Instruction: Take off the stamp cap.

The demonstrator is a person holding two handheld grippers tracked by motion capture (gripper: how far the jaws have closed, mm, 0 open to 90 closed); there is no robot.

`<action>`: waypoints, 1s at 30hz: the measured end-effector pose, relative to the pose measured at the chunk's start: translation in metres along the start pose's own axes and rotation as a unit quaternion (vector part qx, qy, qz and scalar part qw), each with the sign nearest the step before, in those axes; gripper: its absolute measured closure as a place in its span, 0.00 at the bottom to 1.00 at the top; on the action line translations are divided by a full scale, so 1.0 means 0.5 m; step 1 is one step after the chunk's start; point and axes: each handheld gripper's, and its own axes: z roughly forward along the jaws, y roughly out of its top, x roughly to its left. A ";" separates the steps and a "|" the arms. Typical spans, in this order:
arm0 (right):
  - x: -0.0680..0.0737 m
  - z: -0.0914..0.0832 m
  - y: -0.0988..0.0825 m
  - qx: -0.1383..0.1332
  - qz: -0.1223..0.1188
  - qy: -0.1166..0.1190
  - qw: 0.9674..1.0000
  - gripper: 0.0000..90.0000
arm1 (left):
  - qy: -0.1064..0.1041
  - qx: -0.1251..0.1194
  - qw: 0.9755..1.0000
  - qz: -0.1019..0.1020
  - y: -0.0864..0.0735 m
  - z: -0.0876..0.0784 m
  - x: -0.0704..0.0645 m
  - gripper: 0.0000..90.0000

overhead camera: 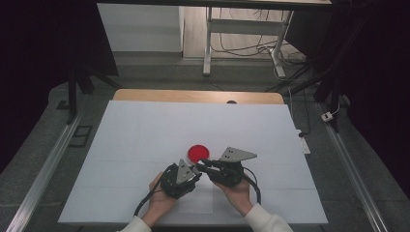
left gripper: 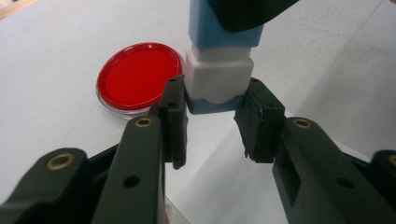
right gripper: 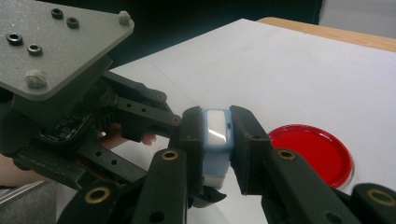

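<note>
I hold the small blue and white plastic block (right gripper: 215,140) between my two claws, above the white paper-covered table (overhead camera: 145,130). My right gripper (right gripper: 215,149) is clamped on its blue part; both pads press flat on its sides. My left gripper (left gripper: 215,105) has closed around the other end, the white section with the blue base, and its jaws touch that end on both sides. No earlier moment is there for me to compare, so I speak only of the grip as it stands.

In the high view the two grippers meet at about the 6 o'clock side of the table, and the round red dish with clear plastic rim (overhead camera: 197,152) lies at 12 o'clock from them, just beside the jaws.

My worry is this. I judge that the two parts must be pulled apart, like a cap from a body. If I pull at an angle, the block may twist in the right pads and slip out. The left pads catch only the low edge of the white part, so they may slide off under force. A sudden release may throw one hand forward into the red dish and push it away or tip it. Too much squeeze may jam the cap.
</note>
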 end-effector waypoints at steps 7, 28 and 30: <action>0.001 0.001 -0.001 0.004 -0.003 0.000 1.000 0.83 | 0.001 0.005 1.000 0.007 -0.001 0.001 -0.001 0.72; 0.001 0.001 -0.001 0.008 -0.005 0.000 1.000 0.83 | 0.013 0.017 0.999 0.031 0.000 -0.001 -0.003 0.72; 0.000 0.001 -0.001 0.008 -0.005 0.000 1.000 0.83 | 0.011 0.014 0.999 0.029 0.000 -0.001 -0.003 0.72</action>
